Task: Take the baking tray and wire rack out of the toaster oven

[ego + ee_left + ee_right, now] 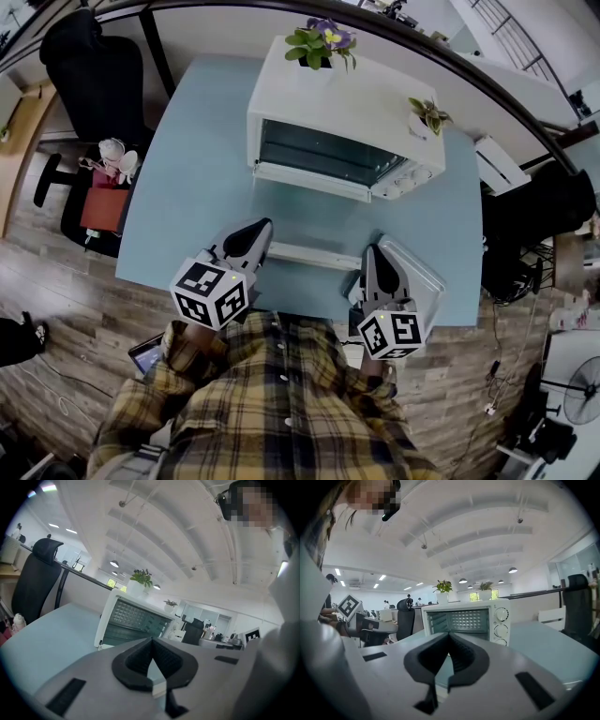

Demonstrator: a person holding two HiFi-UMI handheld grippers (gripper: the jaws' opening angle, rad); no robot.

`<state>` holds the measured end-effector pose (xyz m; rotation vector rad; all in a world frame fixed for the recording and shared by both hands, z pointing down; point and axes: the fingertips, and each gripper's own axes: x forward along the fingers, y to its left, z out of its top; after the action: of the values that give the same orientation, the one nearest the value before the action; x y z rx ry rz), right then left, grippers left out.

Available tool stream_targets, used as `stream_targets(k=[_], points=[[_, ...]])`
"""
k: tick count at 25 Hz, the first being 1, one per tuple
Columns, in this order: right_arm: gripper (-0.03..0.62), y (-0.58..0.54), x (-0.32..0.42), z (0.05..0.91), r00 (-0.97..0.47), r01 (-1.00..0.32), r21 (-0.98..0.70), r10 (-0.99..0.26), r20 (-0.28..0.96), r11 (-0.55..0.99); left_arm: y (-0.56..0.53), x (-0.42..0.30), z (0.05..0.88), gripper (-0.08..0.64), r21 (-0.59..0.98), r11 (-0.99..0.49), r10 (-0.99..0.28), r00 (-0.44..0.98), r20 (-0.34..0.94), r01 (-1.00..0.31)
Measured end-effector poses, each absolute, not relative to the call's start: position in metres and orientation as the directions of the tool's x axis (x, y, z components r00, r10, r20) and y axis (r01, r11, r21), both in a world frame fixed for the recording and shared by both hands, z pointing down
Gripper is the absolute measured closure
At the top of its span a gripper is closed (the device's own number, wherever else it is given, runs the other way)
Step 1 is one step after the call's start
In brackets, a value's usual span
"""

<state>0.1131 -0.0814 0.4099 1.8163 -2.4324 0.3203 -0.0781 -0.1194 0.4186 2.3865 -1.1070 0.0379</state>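
Overhead, the head view shows a white toaster oven (347, 103) at the far side of a pale blue bench (202, 187), its door (309, 181) dropped open. The left tool (261, 228) and right tool (373, 251) sit near the front edge, well apart from the oven. A shallow metal baking tray (424, 272) lies on the bench just beside the right tool, seemingly already out; a pale strip (314, 255) between the tools cannot be identified. Left gripper view: the left tool (151, 641) is pressed together, pinching nothing, with the oven (133, 620) ahead. Right gripper view: the right tool (450, 637) is likewise closed and empty; the oven's (464, 616) upper cavity looks bare, its lower part hidden. Probably the wire rack remains; fetching it calls for spreading a tool and reaching into the mouth
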Motion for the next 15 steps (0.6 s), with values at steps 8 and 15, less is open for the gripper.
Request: stream_targets(k=[8, 15], points=[[0.589, -0.0779, 0.1155, 0.4121, -0.273, -0.96, -0.12, -0.942, 0.197, 0.253, -0.1186, -0.0814, 0.4205, 0.571, 0.432, -0.536, -0.711, 0.663, 0.234, -0.726], [0.589, -0.0756, 0.1149, 0.4132, -0.269, -0.961, -0.118, -0.943, 0.195, 0.249, -0.1159, -0.083, 0.4212, 0.57, 0.431, -0.534, -0.713, 0.661, 0.233, -0.727]])
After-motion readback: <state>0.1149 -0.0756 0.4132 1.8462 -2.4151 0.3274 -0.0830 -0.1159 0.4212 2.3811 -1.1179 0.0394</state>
